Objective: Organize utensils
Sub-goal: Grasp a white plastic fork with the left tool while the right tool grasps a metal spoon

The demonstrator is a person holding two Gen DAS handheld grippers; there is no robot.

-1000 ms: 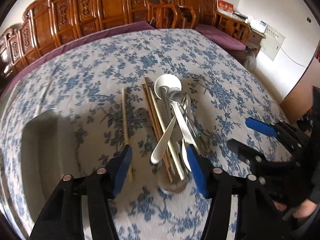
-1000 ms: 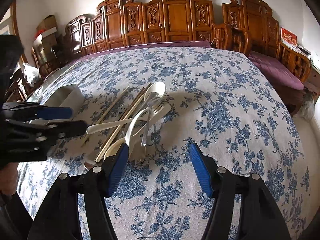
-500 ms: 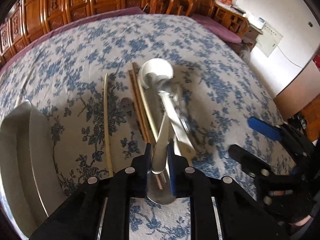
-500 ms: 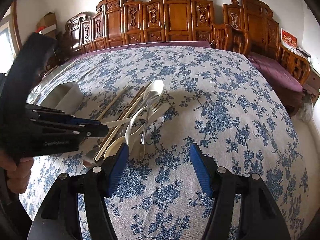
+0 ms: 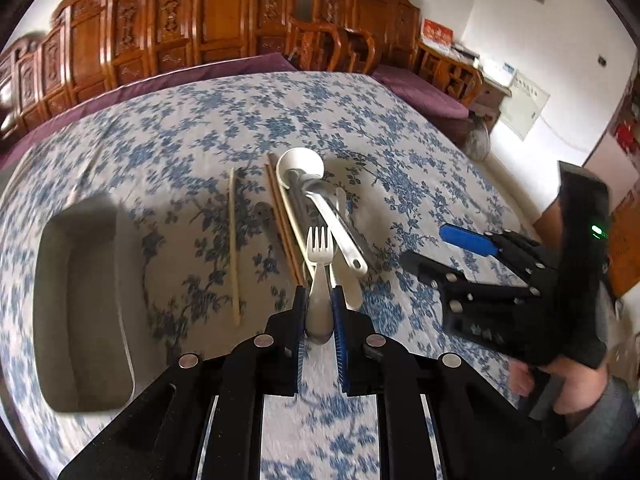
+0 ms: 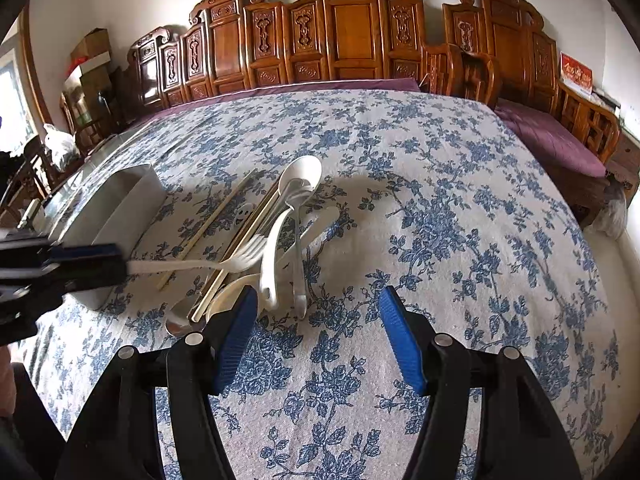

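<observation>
My left gripper (image 5: 319,300) is shut on the handle of a white plastic fork (image 5: 319,248), whose tines point away, lifted just above the pile. The right wrist view shows the same fork (image 6: 208,266) sticking out level from the left gripper (image 6: 100,260). Under it lies the pile of utensils: a white soup spoon (image 5: 302,166), a metal spoon (image 5: 340,228), brown chopsticks (image 5: 282,220) and a pale single chopstick (image 5: 234,240). My right gripper (image 6: 318,304) is open and holds nothing, just right of the pile's near end.
A grey oblong bin (image 5: 54,300) stands left of the pile on the blue-flowered tablecloth (image 6: 440,220). Carved wooden chairs (image 6: 352,28) line the far edge. A hand (image 5: 560,384) holds the right gripper at the right.
My left gripper went from open over the pile to shut on the fork's handle, then drew back and lifted it a little. The right gripper kept still.
</observation>
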